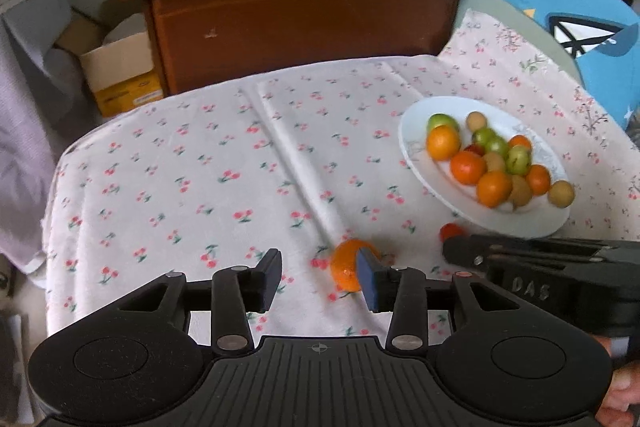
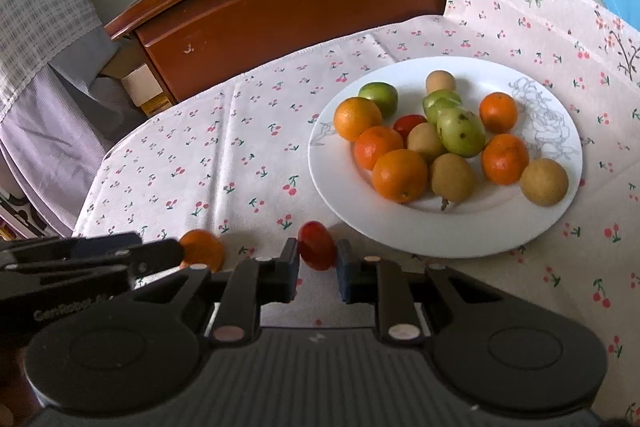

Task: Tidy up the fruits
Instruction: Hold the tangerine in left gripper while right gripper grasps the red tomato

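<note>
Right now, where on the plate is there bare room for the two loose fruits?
The white plate is bare along its near rim, below the oranges, and at its far right over the grey rose print. Its middle is crowded with fruit. The loose orange and red tomato lie on the cloth, whose left half is bare.

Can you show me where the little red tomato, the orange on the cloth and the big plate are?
tomato (image 2: 317, 246), right wrist view, its middle.
orange (image 1: 347, 264), left wrist view, its visible left half.
plate (image 2: 432, 233), right wrist view, bare near rim.
</note>
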